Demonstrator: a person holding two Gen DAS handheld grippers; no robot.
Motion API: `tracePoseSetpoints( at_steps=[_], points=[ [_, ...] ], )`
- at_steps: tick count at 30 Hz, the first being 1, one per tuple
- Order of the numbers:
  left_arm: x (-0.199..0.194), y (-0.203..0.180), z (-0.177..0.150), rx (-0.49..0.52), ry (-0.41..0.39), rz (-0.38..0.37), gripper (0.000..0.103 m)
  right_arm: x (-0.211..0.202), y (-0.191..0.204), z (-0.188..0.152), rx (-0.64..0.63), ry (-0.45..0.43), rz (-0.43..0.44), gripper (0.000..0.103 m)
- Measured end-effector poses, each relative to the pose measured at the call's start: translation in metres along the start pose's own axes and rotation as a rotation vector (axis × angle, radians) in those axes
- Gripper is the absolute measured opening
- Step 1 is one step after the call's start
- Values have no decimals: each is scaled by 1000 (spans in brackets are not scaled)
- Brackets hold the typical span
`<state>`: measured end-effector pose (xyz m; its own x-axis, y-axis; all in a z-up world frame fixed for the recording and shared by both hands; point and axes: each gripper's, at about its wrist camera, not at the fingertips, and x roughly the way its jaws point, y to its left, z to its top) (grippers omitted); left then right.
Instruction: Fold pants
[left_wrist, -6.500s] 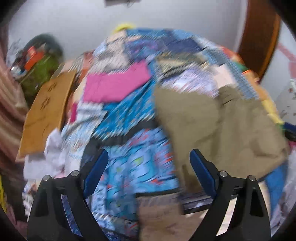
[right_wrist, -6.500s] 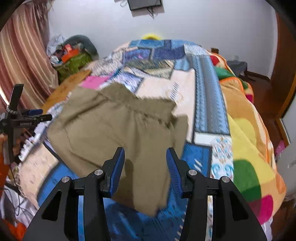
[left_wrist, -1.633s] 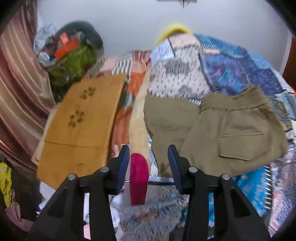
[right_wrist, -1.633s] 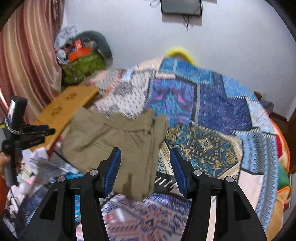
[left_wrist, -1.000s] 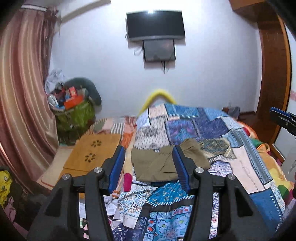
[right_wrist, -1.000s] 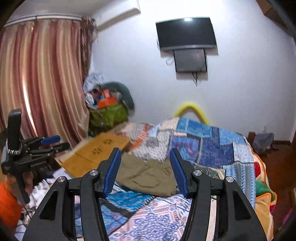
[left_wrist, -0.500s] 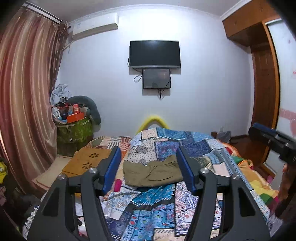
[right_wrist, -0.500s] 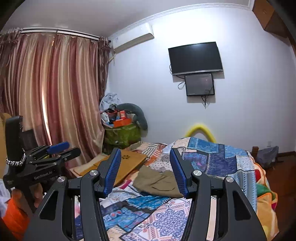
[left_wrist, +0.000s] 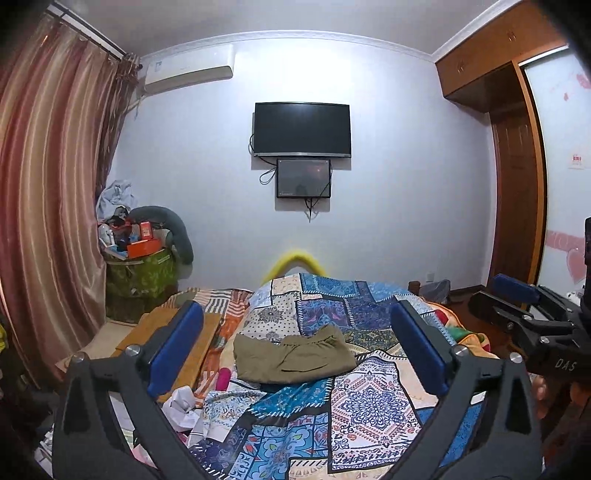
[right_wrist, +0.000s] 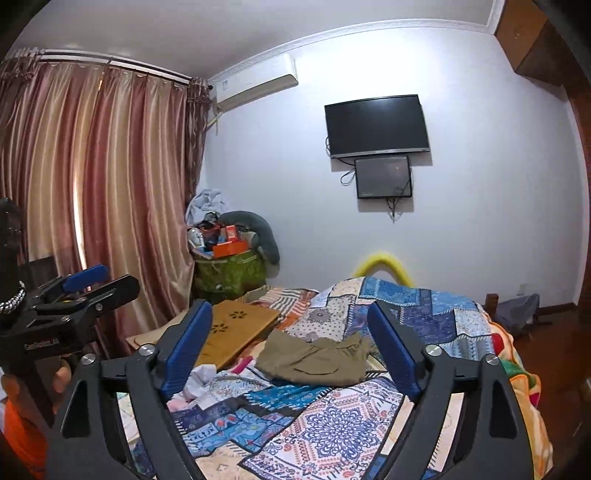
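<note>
I see the folded olive-green cloth pants (left_wrist: 293, 356) dead ahead on the patchwork quilt bed (left_wrist: 369, 402), long axis crosswise; left tool (left_wrist: 295, 350) and right tool (right_wrist: 291, 349) gape wide, empty, well short, neither nearer.

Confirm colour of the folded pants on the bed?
Plain olive-khaki pants, no pattern; clearest in the left wrist view.

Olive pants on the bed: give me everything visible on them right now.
The olive pants are a soft, woven-looking fabric, folded into a compact, slightly rumpled bundle. A gathered waistband runs along the far edge, and a pocket slit shows on top. They lie flat on the patchwork quilt, near its left side. Neither the left gripper nor the right gripper touches them; both are open and empty.
</note>
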<state>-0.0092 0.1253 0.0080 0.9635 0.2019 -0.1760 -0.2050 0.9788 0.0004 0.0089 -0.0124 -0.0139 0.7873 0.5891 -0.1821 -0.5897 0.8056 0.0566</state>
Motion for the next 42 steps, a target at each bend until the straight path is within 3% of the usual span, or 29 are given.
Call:
tracePoseSetpoints(
  at_steps=[4,42],
  points=[
    [-1,-2,-2,1,-4,-6,103,-5,1,0,-5,-14,-25,102],
    [7,-11,-7,-30,28,-2,103,-17,6,-1,-15,-4,-35,102]
  ],
)
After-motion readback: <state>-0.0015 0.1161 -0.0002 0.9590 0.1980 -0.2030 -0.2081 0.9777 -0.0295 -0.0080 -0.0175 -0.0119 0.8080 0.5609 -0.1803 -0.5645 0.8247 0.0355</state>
